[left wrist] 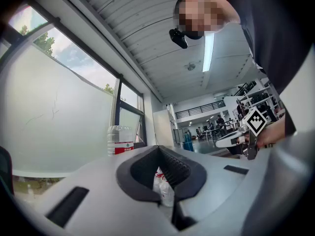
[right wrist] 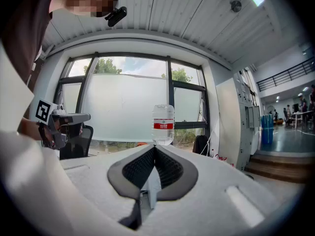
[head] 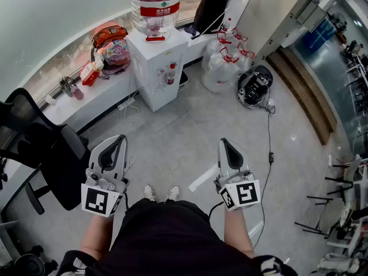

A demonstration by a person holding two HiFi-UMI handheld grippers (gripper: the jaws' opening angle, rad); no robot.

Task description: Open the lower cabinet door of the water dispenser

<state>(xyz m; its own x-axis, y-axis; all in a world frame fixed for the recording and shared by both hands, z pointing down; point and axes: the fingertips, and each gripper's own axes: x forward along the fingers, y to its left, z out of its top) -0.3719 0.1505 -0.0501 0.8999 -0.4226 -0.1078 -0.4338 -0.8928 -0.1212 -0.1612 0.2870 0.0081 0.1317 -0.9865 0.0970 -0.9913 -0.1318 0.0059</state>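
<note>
The white water dispenser (head: 159,71) stands against the window ledge across the floor, with a clear bottle (head: 156,3) with a red label on top. Its lower cabinet door (head: 167,94) looks closed. Both grippers are held in front of the person's waist, well short of the dispenser and pointing toward it. The left gripper (head: 119,139) is shut with nothing in it, and its tips meet in its own view (left wrist: 158,149). The right gripper (head: 224,143) is also shut and holds nothing (right wrist: 153,148). The bottle (right wrist: 163,124) shows straight ahead of the right jaws, and left of the left jaws (left wrist: 120,140).
A black office chair (head: 40,154) stands close on the left. White plastic bags (head: 225,62) and a black bag (head: 255,86) lie right of the dispenser, with a cable (head: 268,137) trailing over the grey floor. Clutter sits on the ledge (head: 109,46).
</note>
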